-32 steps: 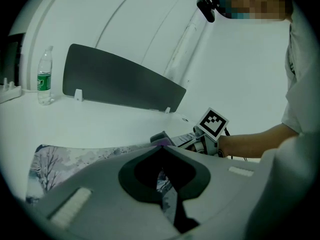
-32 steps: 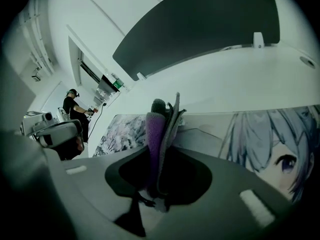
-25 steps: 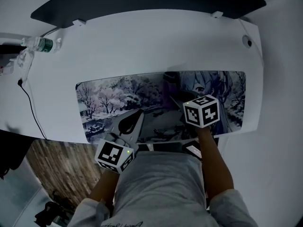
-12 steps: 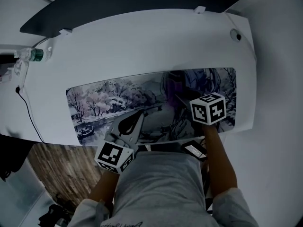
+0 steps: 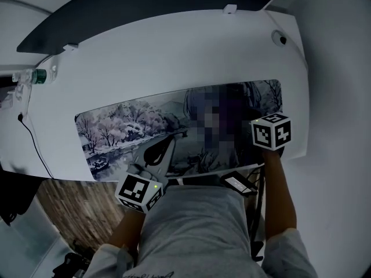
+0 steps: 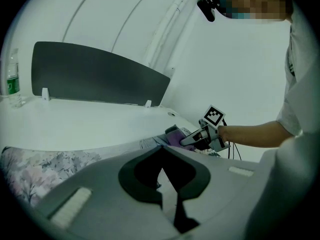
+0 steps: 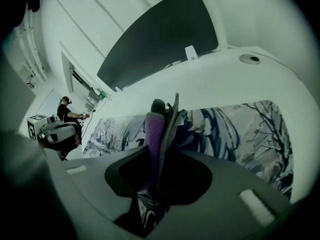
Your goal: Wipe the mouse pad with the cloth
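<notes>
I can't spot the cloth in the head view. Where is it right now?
The purple cloth is clamped in the jaws of the right gripper, over the right end of the mouse pad.

Head view: the pad (image 5: 122,126) runs left to right across the middle of the desk (image 5: 174,57), close to its lower edge. A panel (image 5: 145,4) stands along the desk's far edge, at the top of the frame. The bottle (image 5: 35,76) sits at the upper left and there's a hole (image 5: 279,37) at the upper right. The left gripper (image 5: 167,145) is over the pad's lower edge, bottom centre. The right gripper (image 7: 165,111) is at the pad's right end, with the cloth (image 7: 154,134) between its jaws.
</notes>
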Motion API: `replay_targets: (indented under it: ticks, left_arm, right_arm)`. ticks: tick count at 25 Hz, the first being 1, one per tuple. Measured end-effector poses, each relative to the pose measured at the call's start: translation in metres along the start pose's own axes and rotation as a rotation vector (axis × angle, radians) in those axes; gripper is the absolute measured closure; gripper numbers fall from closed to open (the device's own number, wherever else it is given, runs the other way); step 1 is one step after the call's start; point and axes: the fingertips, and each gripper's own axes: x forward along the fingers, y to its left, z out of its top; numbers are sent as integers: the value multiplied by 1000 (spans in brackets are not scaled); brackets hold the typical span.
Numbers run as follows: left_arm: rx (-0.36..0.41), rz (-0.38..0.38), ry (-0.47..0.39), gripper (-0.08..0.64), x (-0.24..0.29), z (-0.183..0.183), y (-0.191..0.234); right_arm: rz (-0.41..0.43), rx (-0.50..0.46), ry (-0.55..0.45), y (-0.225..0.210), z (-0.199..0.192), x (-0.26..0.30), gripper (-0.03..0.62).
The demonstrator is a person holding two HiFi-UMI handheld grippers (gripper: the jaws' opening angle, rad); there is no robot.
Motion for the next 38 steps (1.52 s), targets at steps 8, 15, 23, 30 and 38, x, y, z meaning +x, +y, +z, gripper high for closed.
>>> replay_targets:
  ticks: [8,15,23,30,38]
  left_arm:
    - [11,-22,27,541,15,-1,-15]
    - [27,-32,41,541,23,-4,-22]
    - [35,-37,56,541,28,-3,-26]
    - [37,-26,50,541,20,2,-24]
    - [35,-20,25,541,-8,-4,-11]
  right_arm:
    - [-32,42,-24,-43,-2,-29,489]
    - [-62,93,-54,-80,-3,-54,488]
    - [-108,171,-104,-117,-5,-79,488]
    - [-182,182,-129,-129,-4,-91,489]
    - [-161,129,-161,-85,4,-93,491]
